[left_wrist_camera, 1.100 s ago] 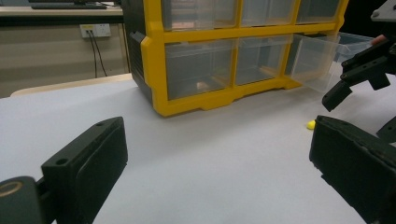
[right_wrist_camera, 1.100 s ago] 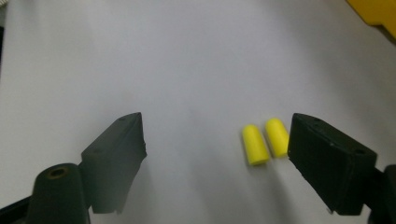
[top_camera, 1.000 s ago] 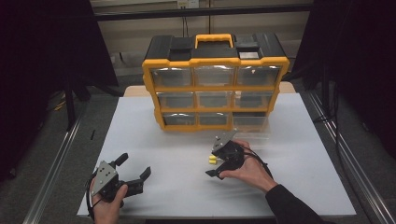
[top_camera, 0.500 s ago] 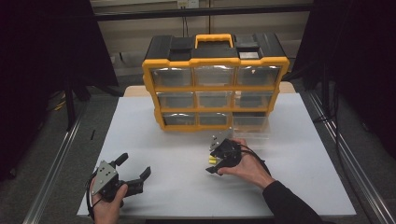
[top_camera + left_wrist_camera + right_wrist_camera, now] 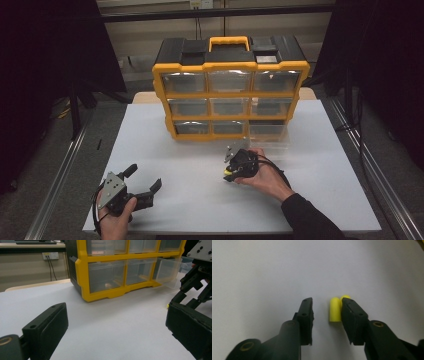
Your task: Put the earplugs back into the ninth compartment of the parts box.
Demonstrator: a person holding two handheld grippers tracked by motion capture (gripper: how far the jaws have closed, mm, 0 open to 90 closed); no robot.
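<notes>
1. Closing in over the last second, the right claw (image 5: 327, 315) has narrowed around a small yellow plastic cylinder (image 5: 335, 309) lying on the white counter (image 5: 200, 165); its jaws are not yet pressing it, and a second yellow piece (image 5: 345, 297) lies just behind.
2. At the counter's near left corner, the left claw (image 5: 145, 184) stands wide apart, holding nothing.
3. No readable writing shows on the yellow-and-black plastic drawer organiser (image 5: 230, 90), whose bottom-right clear drawer (image 5: 172, 271) stands pulled out.

Left hand: I hold my left gripper (image 5: 142, 186) low and level, its jaws spread wide apart.
Right hand: my right hand (image 5: 265, 175) tips my right gripper (image 5: 327, 312) downward; its jaws have just been closing, a narrow gap remaining.
Right forearm: dark-sleeved.
</notes>
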